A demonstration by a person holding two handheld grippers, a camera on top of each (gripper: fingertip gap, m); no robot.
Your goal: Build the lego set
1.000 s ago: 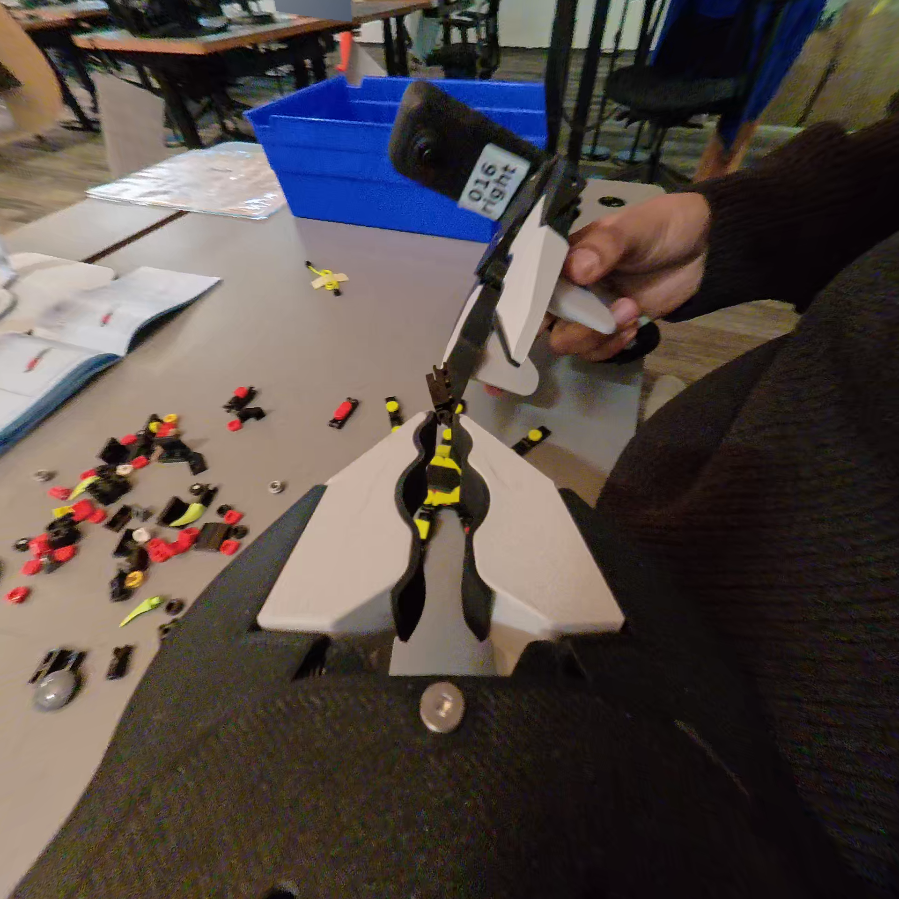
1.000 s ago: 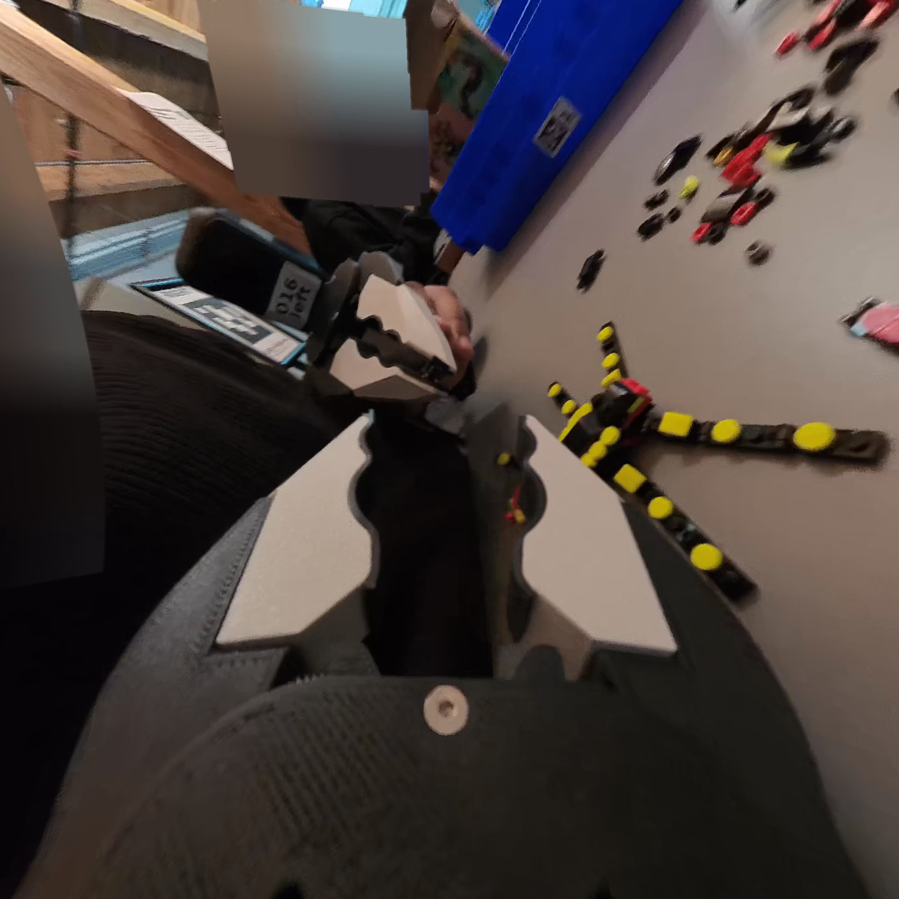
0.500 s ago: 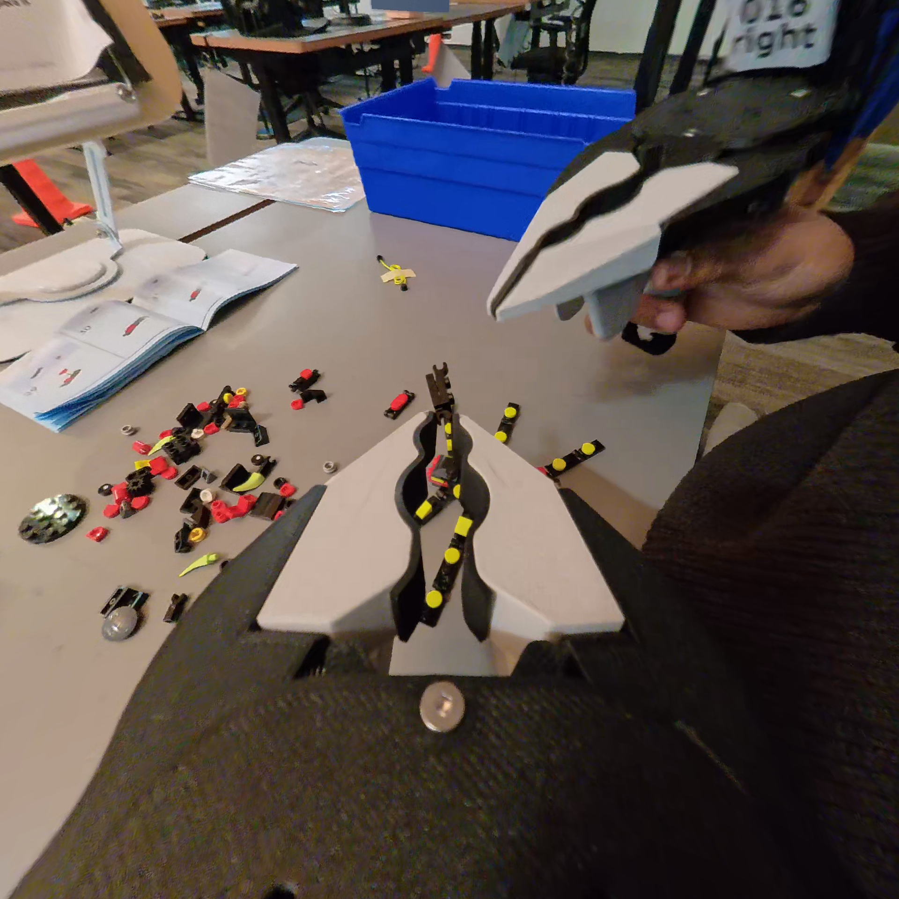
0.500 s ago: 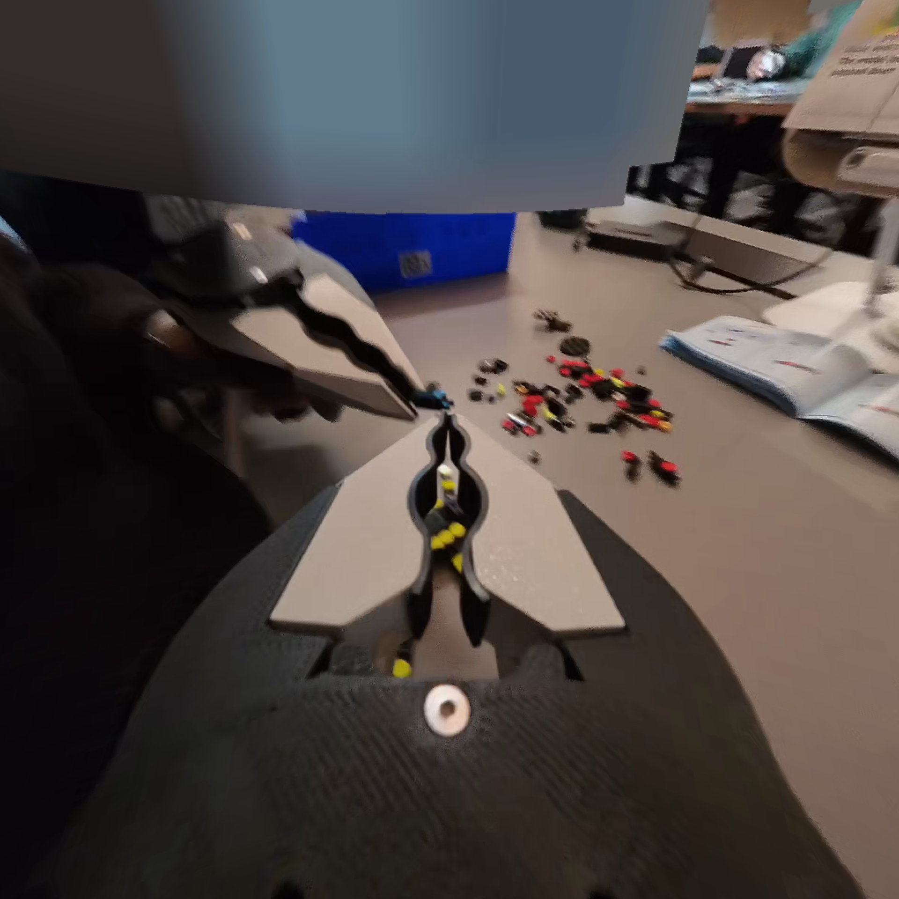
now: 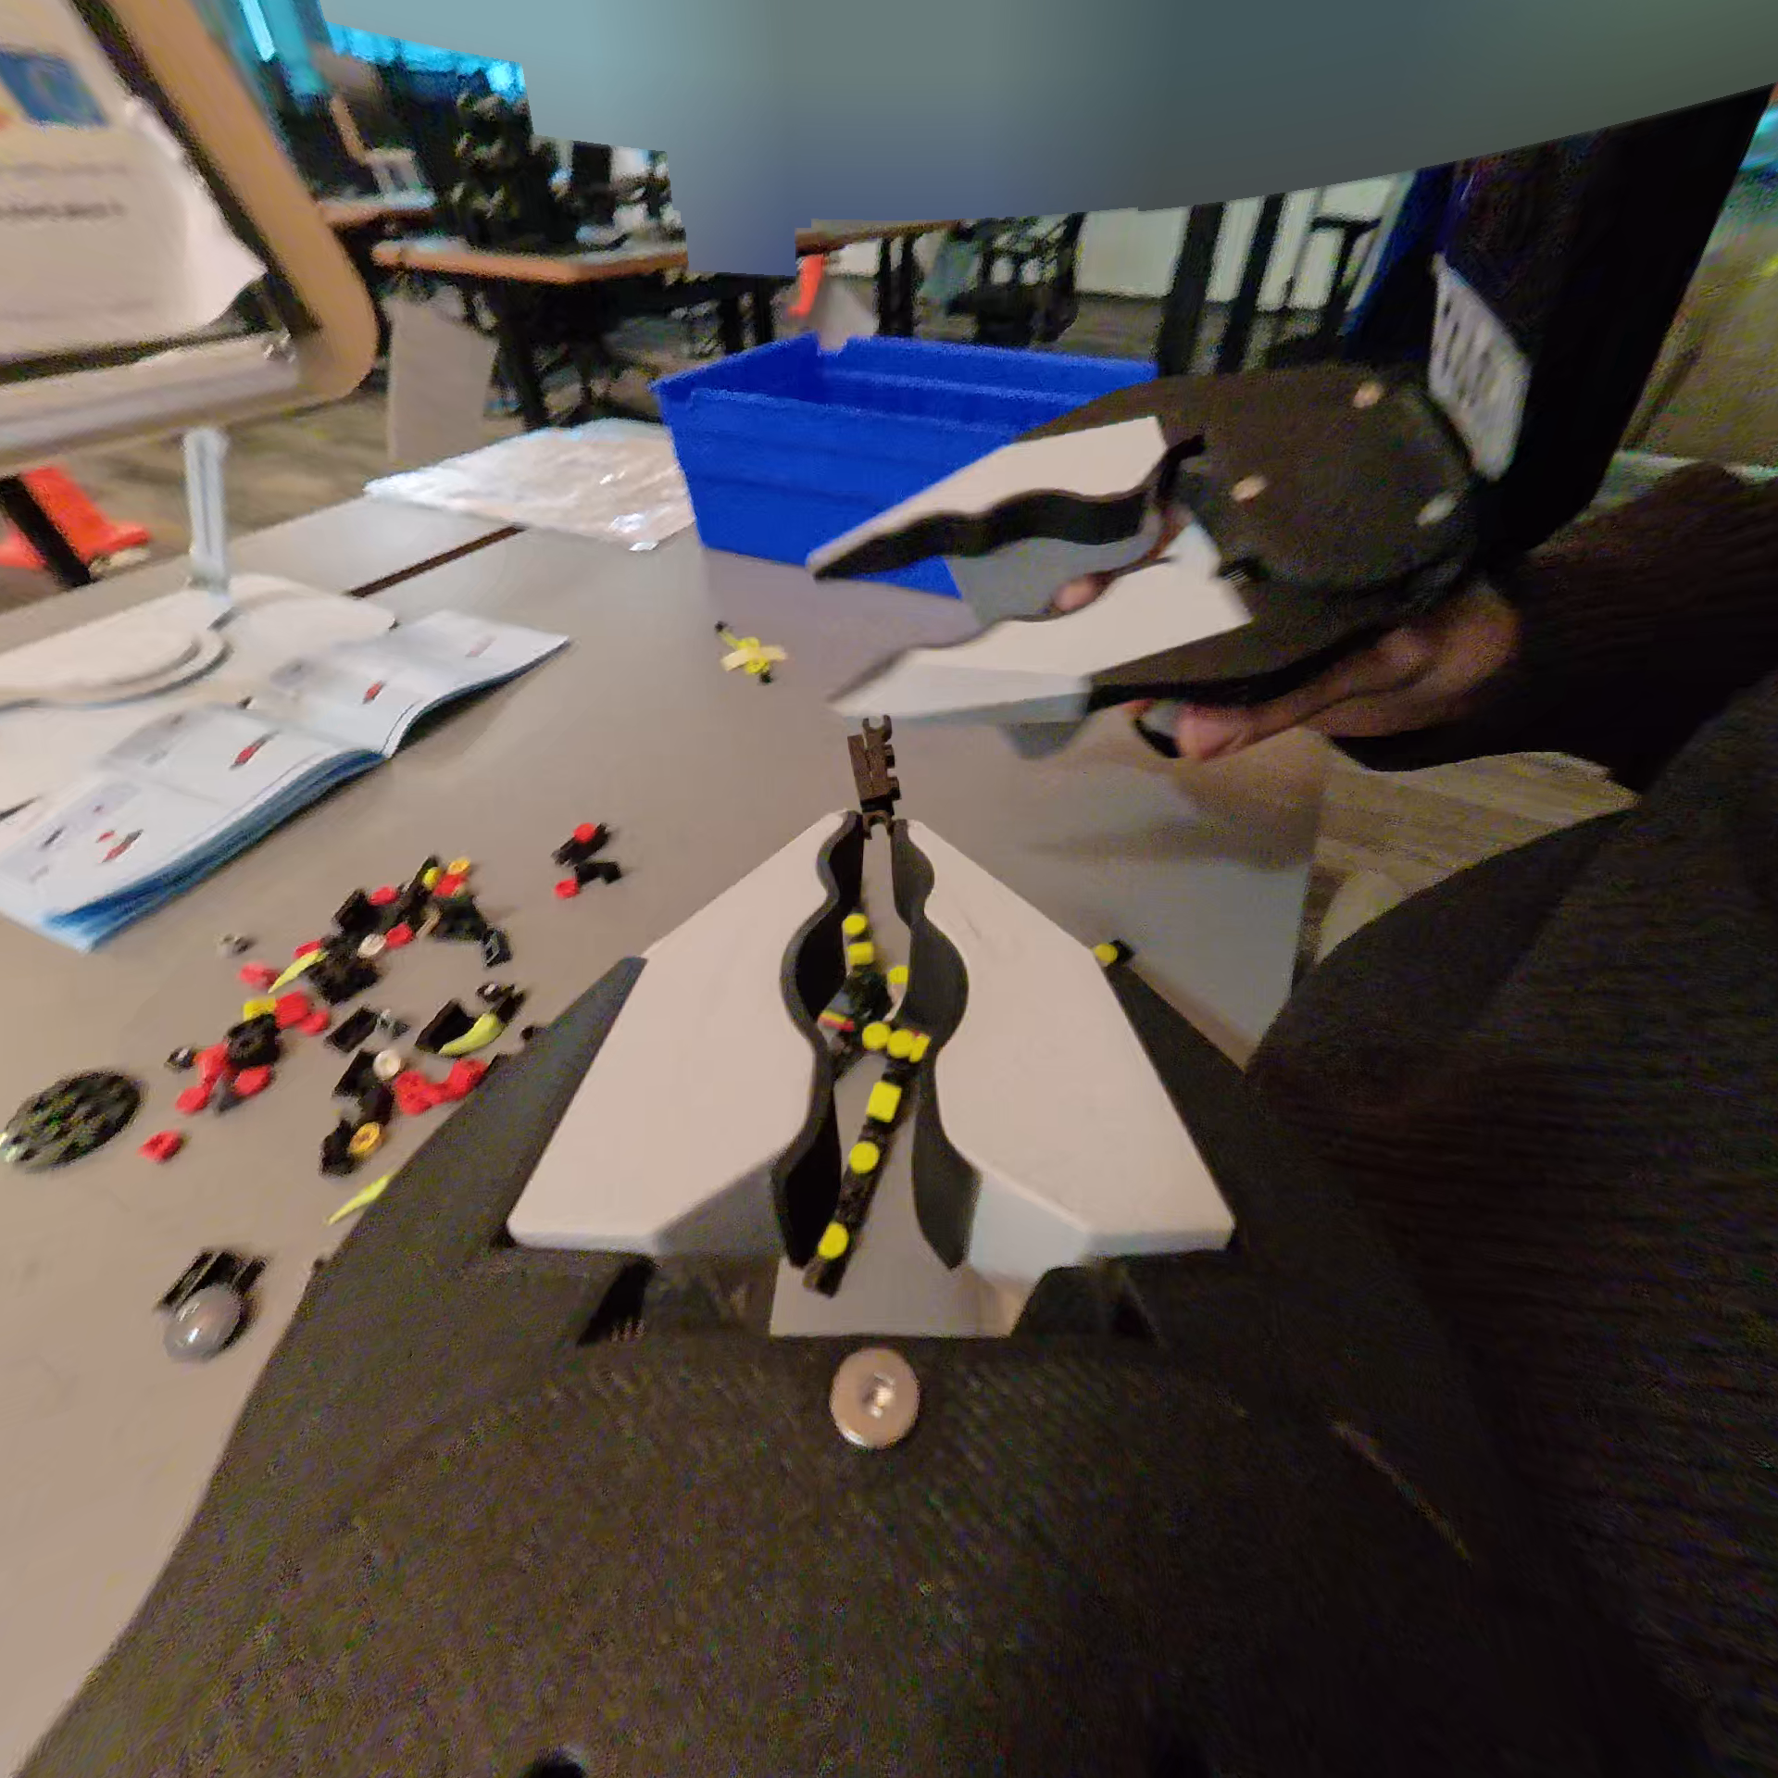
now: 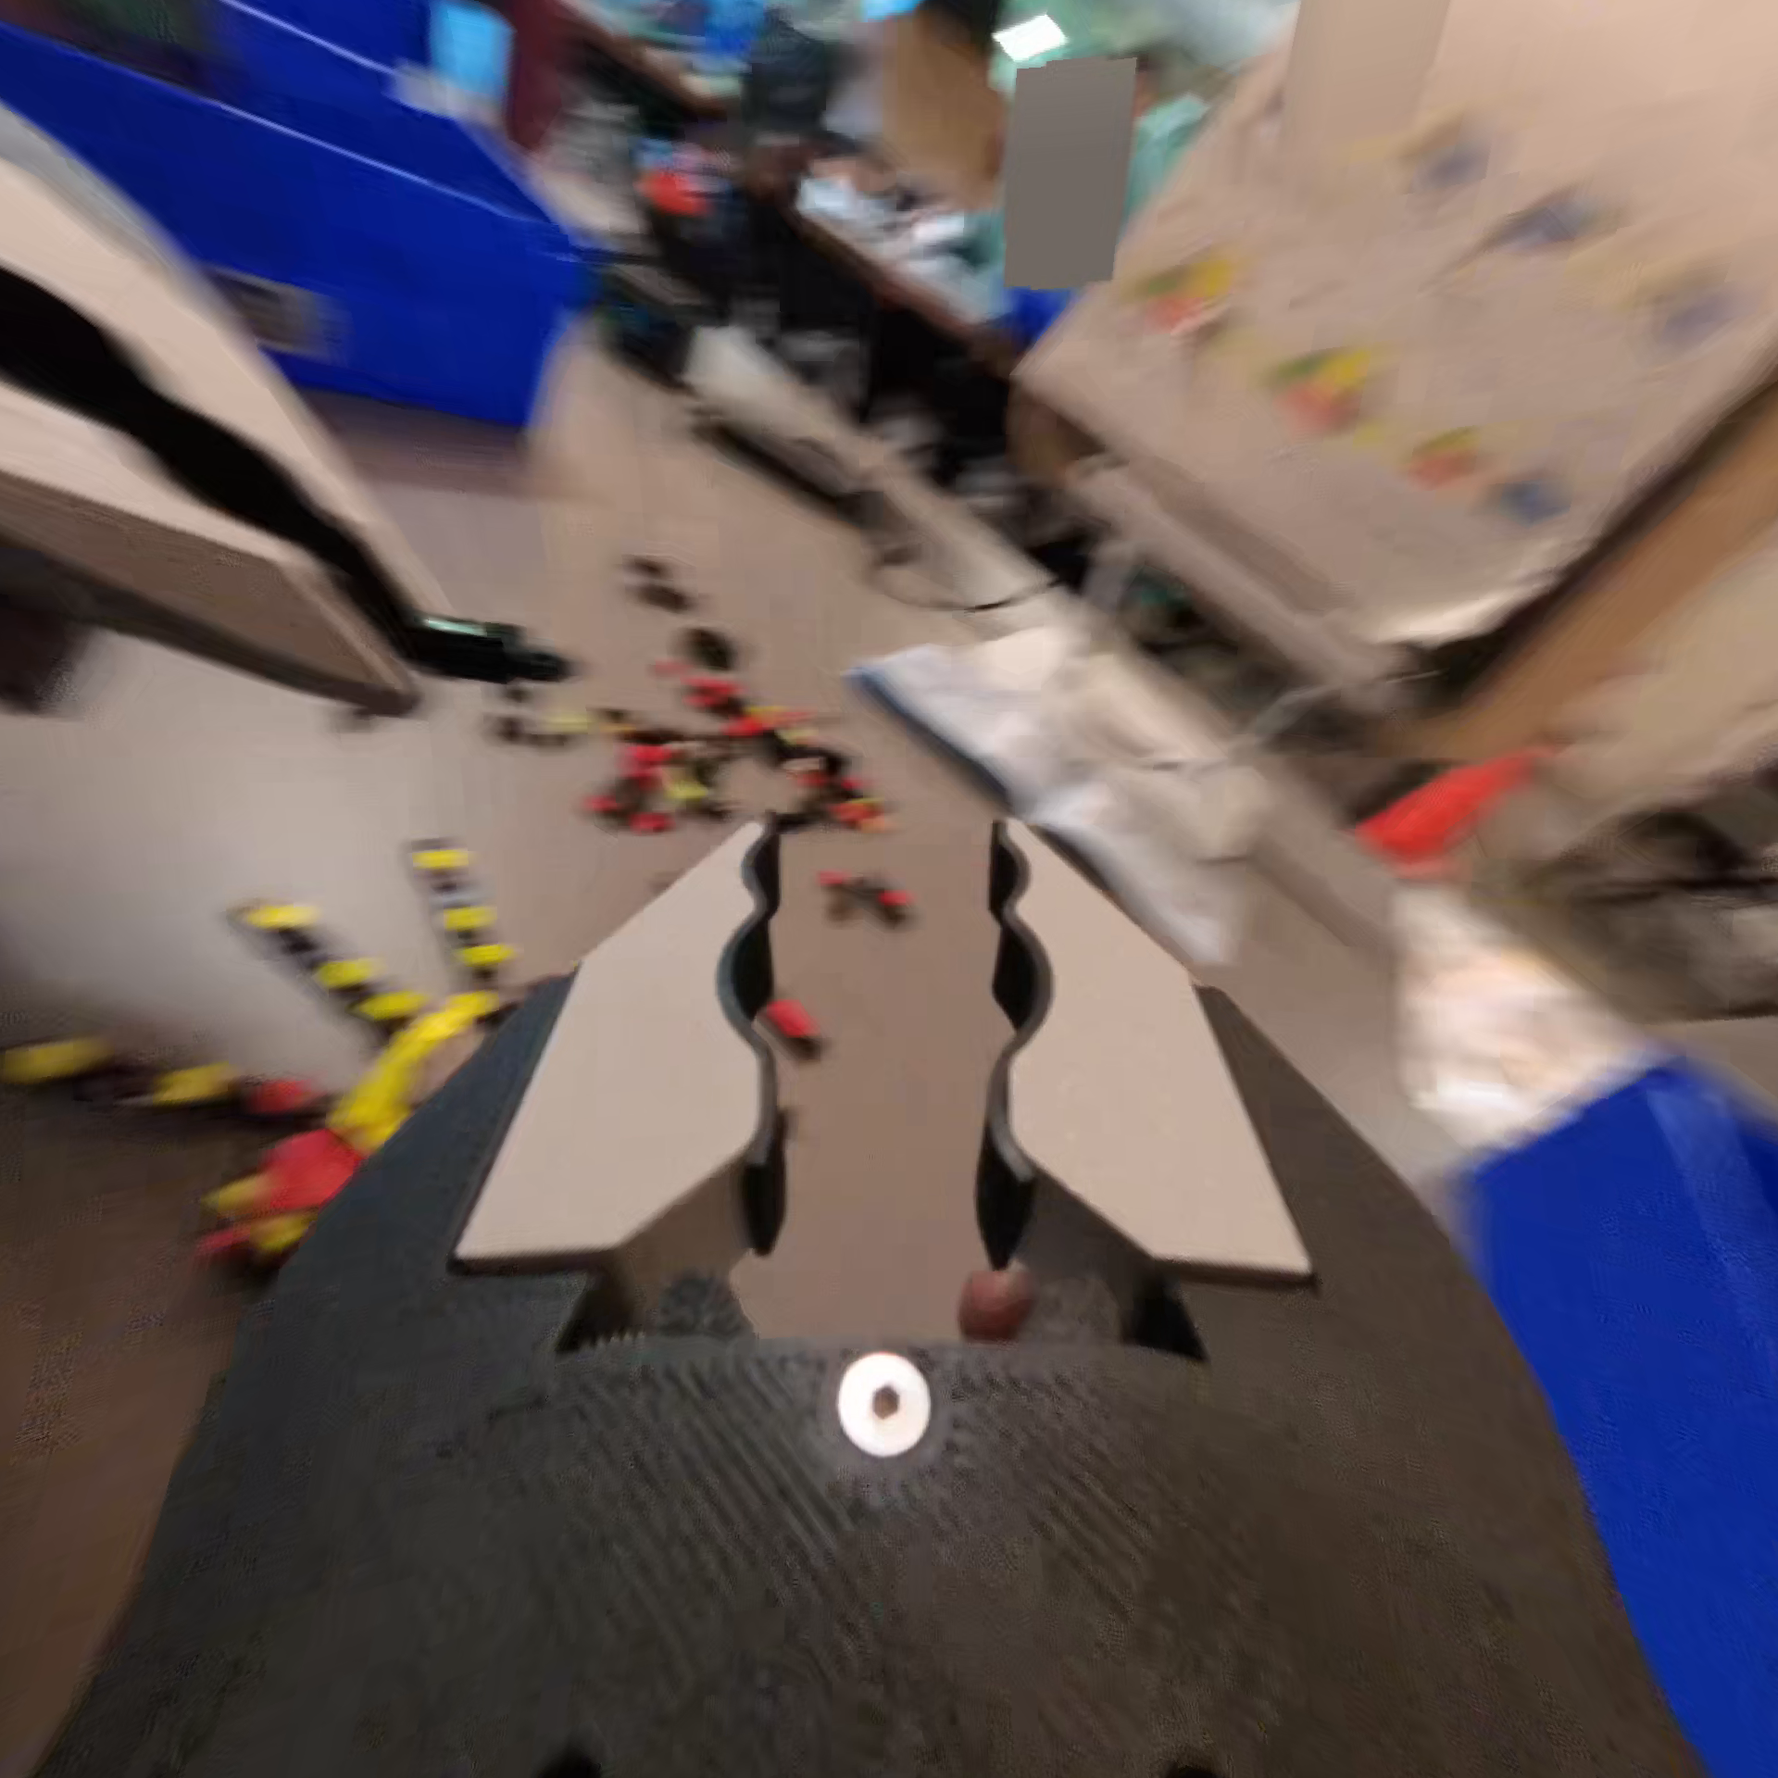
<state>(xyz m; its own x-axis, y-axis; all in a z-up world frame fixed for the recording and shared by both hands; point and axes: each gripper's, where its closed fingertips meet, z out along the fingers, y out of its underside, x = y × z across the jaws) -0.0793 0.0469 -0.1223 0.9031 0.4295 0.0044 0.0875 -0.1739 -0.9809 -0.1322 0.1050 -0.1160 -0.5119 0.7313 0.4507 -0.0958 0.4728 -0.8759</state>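
Note:
My left gripper (image 5: 872,829) is shut on a small black lego piece (image 5: 874,770) that sticks up from its tips. It also shows at the left of the blurred right wrist view (image 6: 192,539), with the black piece (image 6: 481,649) at its tip. The black model with yellow studs (image 5: 871,1097) lies on the table under the left gripper and shows through the gap between its fingers. It sits at the lower left of the right wrist view (image 6: 366,1010). My right gripper (image 6: 880,837) is open and empty. In the left wrist view it (image 5: 829,635) hovers just above the black piece.
Loose red, black and yellow pieces (image 5: 366,1010) lie on the grey table (image 5: 625,750) to the left. An open instruction booklet (image 5: 241,750) lies beyond them. A blue bin (image 5: 866,452) stands at the back, with a plastic bag (image 5: 548,481) beside it.
My right gripper was shut half a second ago and is now open. It has swung round to face the table. The left gripper keeps hold of the black piece.

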